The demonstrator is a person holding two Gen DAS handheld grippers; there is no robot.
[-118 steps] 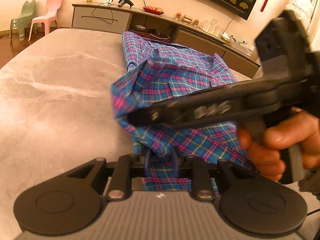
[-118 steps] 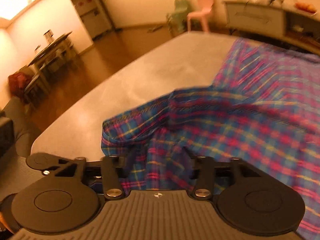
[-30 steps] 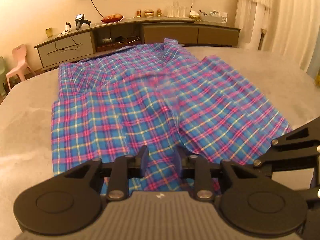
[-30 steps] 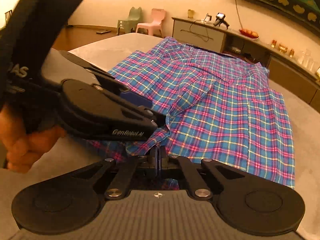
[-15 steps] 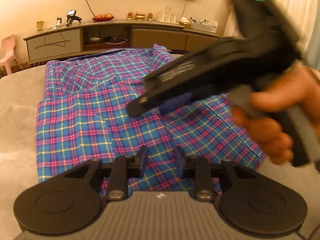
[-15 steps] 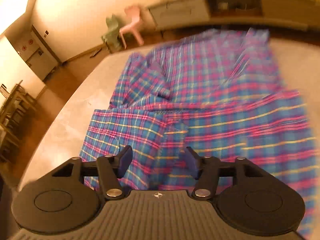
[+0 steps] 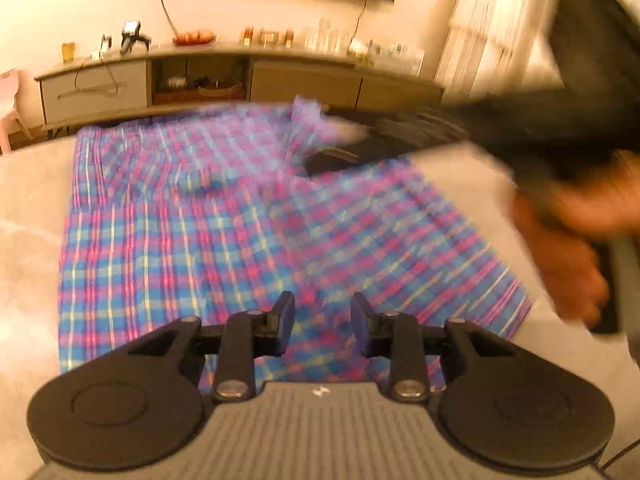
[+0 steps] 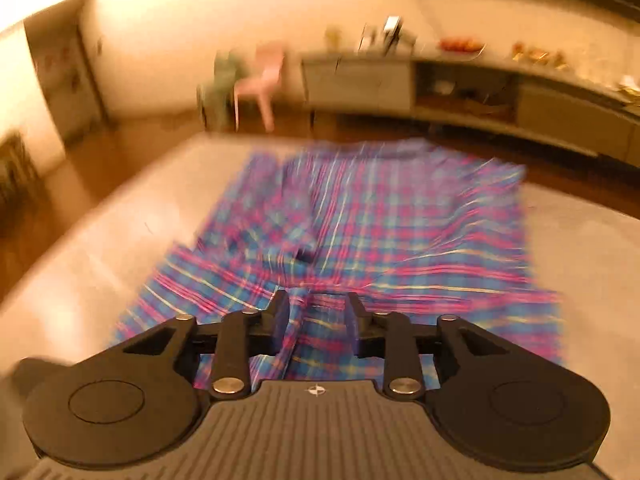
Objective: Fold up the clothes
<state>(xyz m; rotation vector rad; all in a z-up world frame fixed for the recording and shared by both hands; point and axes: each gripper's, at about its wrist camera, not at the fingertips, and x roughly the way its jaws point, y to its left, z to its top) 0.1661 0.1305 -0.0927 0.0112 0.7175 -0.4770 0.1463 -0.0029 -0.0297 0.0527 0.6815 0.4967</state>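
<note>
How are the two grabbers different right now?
The left gripper has jaws opening; the right gripper has jaws closing. Between the left gripper's fingers the plaid shirt looks flat; between the right gripper's fingers a raised fold of it stands. Both point down at the same shirt, with jaws apart.

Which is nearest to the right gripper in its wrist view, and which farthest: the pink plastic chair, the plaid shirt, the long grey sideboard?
1. Plaid shirt, directly below the right gripper.
2. Pink plastic chair, beyond the table, left.
3. Long grey sideboard, against the back wall.
</note>
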